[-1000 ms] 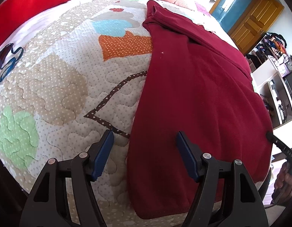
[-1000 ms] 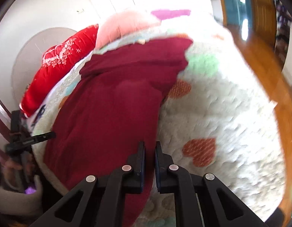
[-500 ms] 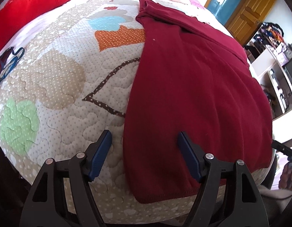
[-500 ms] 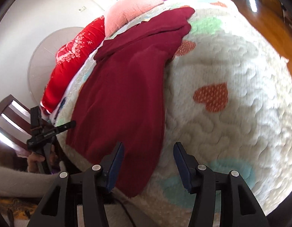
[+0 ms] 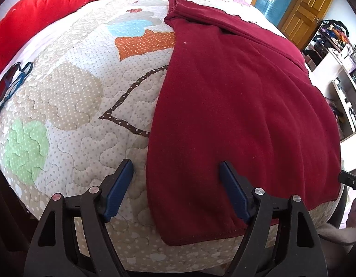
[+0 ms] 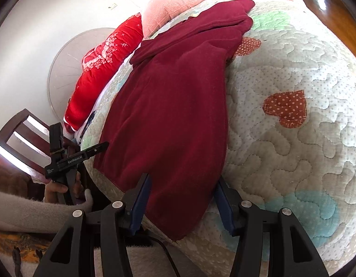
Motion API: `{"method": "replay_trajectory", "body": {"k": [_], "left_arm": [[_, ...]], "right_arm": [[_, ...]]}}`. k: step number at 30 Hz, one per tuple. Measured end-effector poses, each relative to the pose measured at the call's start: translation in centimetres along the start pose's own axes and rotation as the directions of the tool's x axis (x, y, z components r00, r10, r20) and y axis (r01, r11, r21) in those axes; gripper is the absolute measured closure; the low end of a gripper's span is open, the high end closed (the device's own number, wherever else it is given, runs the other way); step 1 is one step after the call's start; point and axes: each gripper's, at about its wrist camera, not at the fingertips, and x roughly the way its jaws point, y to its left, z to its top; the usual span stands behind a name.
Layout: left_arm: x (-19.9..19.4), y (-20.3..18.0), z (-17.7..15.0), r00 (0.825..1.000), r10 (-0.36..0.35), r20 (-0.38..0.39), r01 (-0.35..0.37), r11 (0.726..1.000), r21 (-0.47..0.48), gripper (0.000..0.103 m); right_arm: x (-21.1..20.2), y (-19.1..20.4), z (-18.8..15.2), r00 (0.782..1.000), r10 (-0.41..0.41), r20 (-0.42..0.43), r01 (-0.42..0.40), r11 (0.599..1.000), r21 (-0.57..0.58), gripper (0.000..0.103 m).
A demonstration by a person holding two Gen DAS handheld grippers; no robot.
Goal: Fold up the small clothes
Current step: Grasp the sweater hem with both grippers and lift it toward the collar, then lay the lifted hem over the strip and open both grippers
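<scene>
The quilted bedspread (image 5: 69,106), puffy with stitched swirls and dotted patches, stretches wide and bare ahead-left of the left gripper (image 5: 175,180) and ahead-right of the right gripper (image 6: 182,191). The maroon fleece garment (image 5: 242,106) lies flat and long on it, running away from both tongs, its stitched hem overhanging the bed's near edge. Both tongs gape, holding nothing. The left straddles the garment's left side edge; the right straddles its near right corner. Red quilt (image 5: 39,9) and pink pillow (image 6: 173,2) lie beyond.

Both grippers (image 5: 175,173) (image 6: 182,184) wide apart
</scene>
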Motion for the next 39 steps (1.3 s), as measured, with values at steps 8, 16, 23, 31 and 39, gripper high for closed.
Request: {"method": "replay_trajectory", "body": {"k": [8,16,23,31,39], "left_arm": [[-0.4,0.0,-1.0,1.000,-0.018,-0.020,0.018,1.000,0.015,0.024],[-1.4,-0.6,-0.2,0.998,-0.071,-0.001,0.071,0.996,0.051,0.093],[-4.4,-0.5,4.9,0.970,-0.226,0.087,0.222,0.974,0.050,0.095],[-5.5,-1.3,17.7,0.925,-0.253,0.282,0.250,0.967,0.049,0.095],[3.2,-3.1,30.9,0.942,-0.165,0.293,0.184,0.982,-0.039,0.095]], "right_arm": [[0.5,-0.1,0.0,1.000,0.026,-0.002,-0.026,0.999,-0.029,0.050],[2.9,0.6,0.5,0.981,0.190,-0.043,-0.191,0.981,-0.036,0.086],[-0.3,2.9,6.4,0.919,0.379,0.107,-0.369,0.923,-0.108,0.088],[-2.6,1.8,17.8,0.870,0.350,0.347,-0.319,0.936,-0.147,0.089],[2.8,-3.9,29.4,0.891,0.062,0.450,-0.107,0.991,0.077,0.083]]}}
